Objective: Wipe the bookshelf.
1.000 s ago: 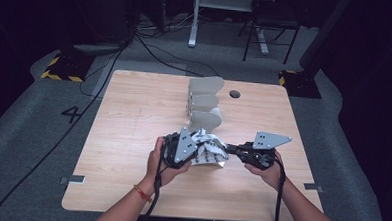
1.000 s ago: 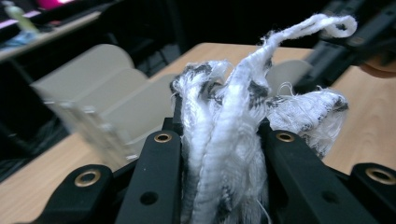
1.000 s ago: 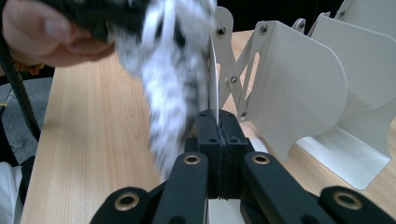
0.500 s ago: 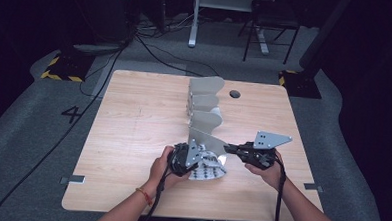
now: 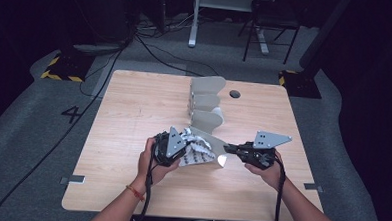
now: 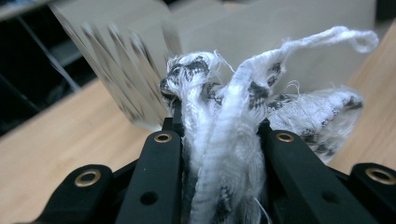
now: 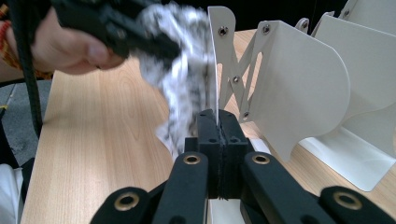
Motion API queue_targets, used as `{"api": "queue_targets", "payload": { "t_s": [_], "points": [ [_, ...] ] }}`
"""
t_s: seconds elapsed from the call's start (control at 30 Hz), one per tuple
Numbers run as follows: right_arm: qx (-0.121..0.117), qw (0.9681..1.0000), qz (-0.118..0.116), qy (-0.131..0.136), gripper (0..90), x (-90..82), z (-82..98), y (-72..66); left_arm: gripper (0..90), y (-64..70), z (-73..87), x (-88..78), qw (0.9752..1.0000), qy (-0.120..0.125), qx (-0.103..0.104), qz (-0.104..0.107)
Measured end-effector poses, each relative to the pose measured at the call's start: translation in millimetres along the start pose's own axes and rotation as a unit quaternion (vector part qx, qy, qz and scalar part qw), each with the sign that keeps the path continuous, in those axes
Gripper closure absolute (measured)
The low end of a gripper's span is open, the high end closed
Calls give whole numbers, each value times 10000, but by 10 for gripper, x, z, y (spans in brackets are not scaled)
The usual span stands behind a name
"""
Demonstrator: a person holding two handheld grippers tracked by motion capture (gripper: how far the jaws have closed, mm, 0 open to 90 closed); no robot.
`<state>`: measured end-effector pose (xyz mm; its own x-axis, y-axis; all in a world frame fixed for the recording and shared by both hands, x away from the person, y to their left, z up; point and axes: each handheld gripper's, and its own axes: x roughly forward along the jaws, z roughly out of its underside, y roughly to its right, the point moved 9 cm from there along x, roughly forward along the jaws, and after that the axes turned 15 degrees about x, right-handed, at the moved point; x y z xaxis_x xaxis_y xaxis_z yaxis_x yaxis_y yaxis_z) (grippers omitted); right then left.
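Left gripper (image 5: 194, 151) has dropped lower w/ the white patterned cloth (image 6: 224, 140) pinched in its jaws, beside the rack's front panel (image 7: 214, 60), which right gripper (image 7: 217, 122) clamps (jaws pressed together); loose ends may snag the panel edge.

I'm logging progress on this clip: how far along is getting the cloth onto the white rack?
Done: the left hand-held gripper is shut on the black-and-white cloth, and the right hand-held gripper pinches the front panel of the white rack. In hand: the cloth is beside that panel, against it. Left: the cloth is bunched and does not yet look settled in a slot.
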<state>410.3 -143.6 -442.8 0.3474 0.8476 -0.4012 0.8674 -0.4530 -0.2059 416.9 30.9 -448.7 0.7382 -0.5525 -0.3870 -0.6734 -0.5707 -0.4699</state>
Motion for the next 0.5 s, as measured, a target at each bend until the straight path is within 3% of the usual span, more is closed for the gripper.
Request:
{"api": "queue_targets", "payload": {
  "t_s": [0.1,0.13,0.27,0.5],
  "points": [
    [-6,10000,5,-2,900,1,-2,-1,744,31,-167,-25,9997,180,150,-60],
    [-4,10000,8,-3,900,1,-2,0,744,59,-204,-15,9994,174,298,-86],
    [2,10000,11,-2,900,1,-3,4,744,263,-324,79,9974,245,656,179],
    [46,10000,37,20,900,-5,-7,32,744,586,-368,272,9948,338,713,650]
  ]
}}
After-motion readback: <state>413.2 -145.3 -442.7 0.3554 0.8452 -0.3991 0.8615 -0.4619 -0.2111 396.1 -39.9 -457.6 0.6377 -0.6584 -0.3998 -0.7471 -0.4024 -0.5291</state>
